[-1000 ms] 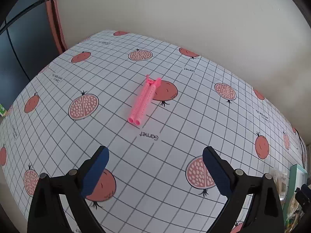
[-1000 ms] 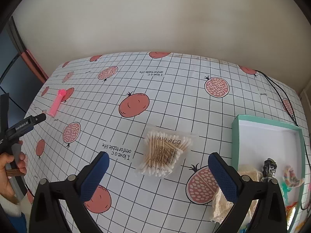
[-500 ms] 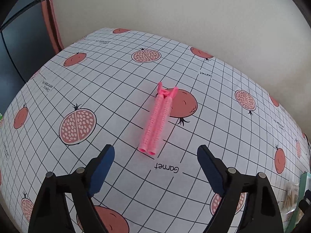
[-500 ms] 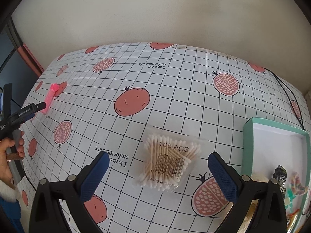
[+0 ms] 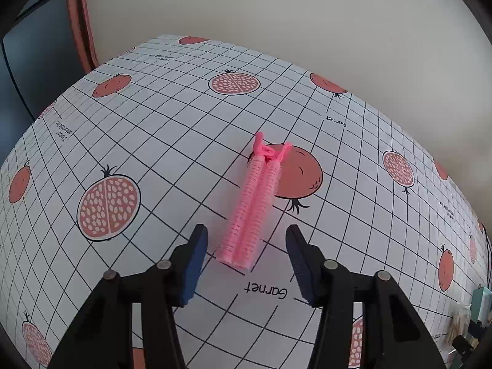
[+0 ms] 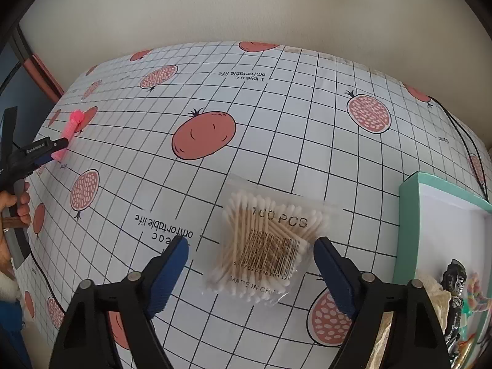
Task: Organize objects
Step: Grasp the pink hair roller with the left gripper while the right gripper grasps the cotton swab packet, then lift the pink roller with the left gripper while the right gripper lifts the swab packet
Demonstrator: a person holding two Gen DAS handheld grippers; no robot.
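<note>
A pink double-roller hair clip (image 5: pixel 256 203) lies on the pomegranate-print tablecloth (image 5: pixel 160 141), its near end between the tips of my open left gripper (image 5: pixel 246 246), which does not touch it. In the right wrist view the same pink clip (image 6: pixel 69 132) shows small at far left beside the left gripper's tip. A clear bag of cotton swabs (image 6: pixel 264 246) lies flat on the cloth, its near part between the blue pads of my open right gripper (image 6: pixel 250 266), apart from both.
A teal box (image 6: pixel 409 215) with a white inside stands at the right, holding a dark figurine (image 6: pixel 456 289), cloth and colourful bits. A person's hand (image 6: pixel 12 209) holds the left gripper at far left. A black cable (image 6: pixel 467 147) runs along the right edge. A wall rises behind the table.
Both grippers moved forward and down: the left now brackets the near end of the pink clip, the right has closed in on the cotton swab bag. Neither has shut.
</note>
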